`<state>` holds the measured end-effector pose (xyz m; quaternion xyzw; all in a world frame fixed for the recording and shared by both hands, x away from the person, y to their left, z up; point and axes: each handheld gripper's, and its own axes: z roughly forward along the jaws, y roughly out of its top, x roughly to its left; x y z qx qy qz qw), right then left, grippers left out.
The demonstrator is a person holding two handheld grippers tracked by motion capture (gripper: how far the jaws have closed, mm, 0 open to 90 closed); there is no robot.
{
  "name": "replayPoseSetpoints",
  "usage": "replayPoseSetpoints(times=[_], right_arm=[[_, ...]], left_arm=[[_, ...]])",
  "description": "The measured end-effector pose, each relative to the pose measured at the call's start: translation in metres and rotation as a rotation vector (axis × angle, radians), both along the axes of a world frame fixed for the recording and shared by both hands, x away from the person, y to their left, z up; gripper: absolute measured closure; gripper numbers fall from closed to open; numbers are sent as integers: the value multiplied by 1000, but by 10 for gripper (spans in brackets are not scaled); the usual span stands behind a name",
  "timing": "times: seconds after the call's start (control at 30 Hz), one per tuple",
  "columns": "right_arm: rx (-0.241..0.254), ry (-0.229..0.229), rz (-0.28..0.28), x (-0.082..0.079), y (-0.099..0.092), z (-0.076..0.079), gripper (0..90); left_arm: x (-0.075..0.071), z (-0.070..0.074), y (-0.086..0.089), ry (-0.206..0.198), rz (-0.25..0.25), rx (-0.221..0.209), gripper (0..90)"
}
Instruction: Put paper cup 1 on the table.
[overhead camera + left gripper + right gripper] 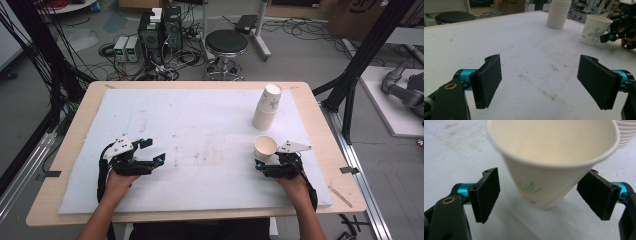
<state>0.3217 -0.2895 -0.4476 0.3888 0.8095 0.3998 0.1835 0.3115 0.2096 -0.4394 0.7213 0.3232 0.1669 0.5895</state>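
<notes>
A single paper cup with a floral print stands upright on the white mat at the right. My right gripper is open around its lower part. In the right gripper view the cup sits between the two black pads, with a gap on each side. A tall stack of paper cups stands just behind it. My left gripper rests open at the mat's left with nothing between its fingers. From there the cup, the stack and the right gripper appear far off.
The mat covers a wooden table. Faint brown stains mark the mat's middle. Behind the table stand a black stool and electronics boxes with cables. Black frame posts flank the table.
</notes>
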Motion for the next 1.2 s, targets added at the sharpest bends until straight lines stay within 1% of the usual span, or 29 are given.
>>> replayPoseSetpoints(times=[0.07, 0.1, 0.2, 0.3, 0.37, 0.43, 0.5, 0.57, 0.67, 0.73, 0.77, 0.9, 0.97, 1.03, 1.07, 1.13, 1.2], right_arm=[[6, 2, 18, -5, -4, 2, 194], [18, -1, 22, -8, -7, 4, 194], [56, -17, 43, -17, -17, 11, 194], [77, -34, 54, -24, -23, 17, 194], [85, -52, 66, -28, -27, 22, 194], [88, -93, 69, -33, -31, 29, 193], [126, -125, 67, -36, -36, 37, 194], [169, -151, 60, -38, -40, 43, 193], [195, -169, 50, -40, -43, 48, 193], [198, -178, 48, -40, -43, 50, 193], [198, -182, 42, -40, -43, 52, 194], [188, -199, 0, -38, -39, 58, 193], [174, -204, -17, -37, -37, 62, 194], [168, -215, -20, -37, -36, 65, 193], [173, -214, -24, -37, -36, 67, 193], [174, -223, -27, -37, -36, 67, 194], [181, -221, -32, -37, -37, 66, 194]], left_arm=[[0, 0, 1, -1, 3, -3, 191], [0, 0, 1, -3, 3, -5, 191], [0, 0, 2, 0, 7, -10, 190], [0, 0, 2, -3, 8, -9, 190], [0, 1, 2, -5, 12, -12, 190], [0, 1, 3, -10, 19, -37, 188], [1, 2, 5, -17, 30, -57, 184], [1, 3, 7, -24, 39, -63, 180], [1, 4, 9, -24, 43, -73, 166], [0, 5, 9, -28, 47, -70, 163], [0, 5, 9, -25, 49, -76, 162], [0, 6, 11, -26, 52, -75, 160], [0, 7, 12, -32, 46, -91, 160], [-1, 8, 13, -40, 53, -89, 160], [-1, 8, 14, -39, 53, -81, 162], [-1, 8, 14, -34, 51, -82, 163], [-2, 8, 15, -35, 52, -86, 163]])
